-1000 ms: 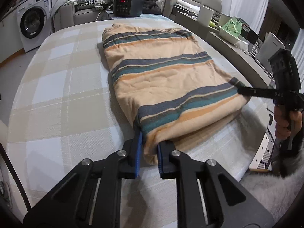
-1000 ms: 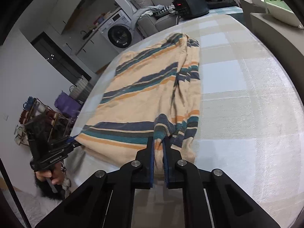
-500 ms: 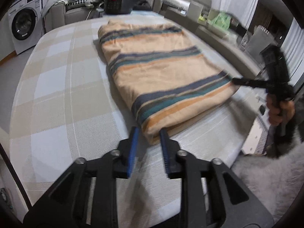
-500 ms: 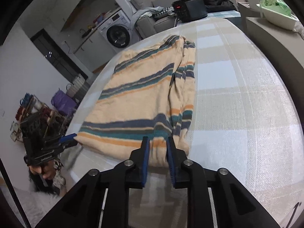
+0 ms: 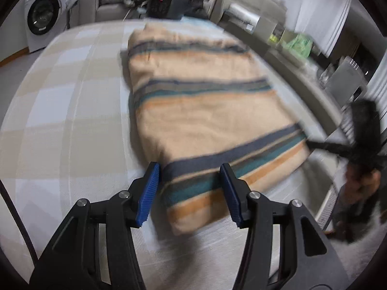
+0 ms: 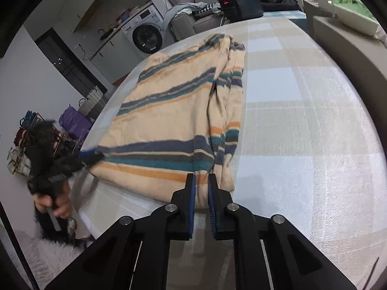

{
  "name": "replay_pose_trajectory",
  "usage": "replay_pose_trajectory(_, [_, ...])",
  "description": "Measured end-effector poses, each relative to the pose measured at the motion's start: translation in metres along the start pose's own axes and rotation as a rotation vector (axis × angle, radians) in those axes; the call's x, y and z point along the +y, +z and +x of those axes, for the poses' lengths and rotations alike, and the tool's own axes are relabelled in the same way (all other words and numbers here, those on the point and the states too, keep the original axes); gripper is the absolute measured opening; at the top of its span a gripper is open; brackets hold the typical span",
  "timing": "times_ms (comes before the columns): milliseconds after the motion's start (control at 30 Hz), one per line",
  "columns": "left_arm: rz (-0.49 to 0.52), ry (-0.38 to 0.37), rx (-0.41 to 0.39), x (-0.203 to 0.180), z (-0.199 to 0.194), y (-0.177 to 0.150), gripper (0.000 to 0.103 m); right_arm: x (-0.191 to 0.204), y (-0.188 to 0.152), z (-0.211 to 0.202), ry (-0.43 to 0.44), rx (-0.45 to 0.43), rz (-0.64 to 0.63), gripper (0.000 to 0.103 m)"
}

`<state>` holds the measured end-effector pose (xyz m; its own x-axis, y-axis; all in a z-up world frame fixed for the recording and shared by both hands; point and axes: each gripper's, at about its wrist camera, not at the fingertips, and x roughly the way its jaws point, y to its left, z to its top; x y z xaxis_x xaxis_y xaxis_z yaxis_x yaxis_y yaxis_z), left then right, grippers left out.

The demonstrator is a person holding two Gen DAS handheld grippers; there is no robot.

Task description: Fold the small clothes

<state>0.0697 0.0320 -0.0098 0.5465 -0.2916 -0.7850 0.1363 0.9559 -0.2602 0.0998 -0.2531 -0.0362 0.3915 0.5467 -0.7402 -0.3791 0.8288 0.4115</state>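
Two hand-held grippers: left hand-held gripper (image 5: 189, 191) opening, released; right hand-held gripper (image 6: 200, 200) slightly parted around the hem.
Risk: striped garment (image 6: 179, 125) near the worktop (image 6: 302, 133) edge may slide off.

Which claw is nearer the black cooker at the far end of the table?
Neither clearly. Both sit at the striped garment's near hem, opposite the cooker: left claw, opening, straddles one corner; right claw stands narrowly parted at the other.

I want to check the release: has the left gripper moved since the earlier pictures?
Yes. The left gripper, jaws opening, drew back from the sweater, whose near edge lies free.
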Motion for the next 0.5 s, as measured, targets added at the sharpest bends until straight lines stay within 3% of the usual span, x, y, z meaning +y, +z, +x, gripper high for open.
replay_pose_trajectory(133, [0.103,0.046,0.015,-0.009,-0.001,-0.01,0.054,0.001,0.019,-0.01,-0.027,-0.093,0.001,0.027])
replay_pose_trajectory(233, [0.039,-0.046,0.009,-0.006,-0.006,-0.002,0.054,-0.001,0.041,0.001,-0.032,-0.111,0.019,0.027])
replay_pose_trajectory(367, [0.004,-0.046,-0.017,-0.01,0.001,0.015,0.056,-0.005,0.064,0.029,0.014,-0.074,0.048,0.028])
replay_pose_trajectory(500, [-0.028,-0.039,-0.015,-0.012,0.015,0.024,0.056,-0.01,0.076,0.059,0.007,-0.019,0.089,0.024])
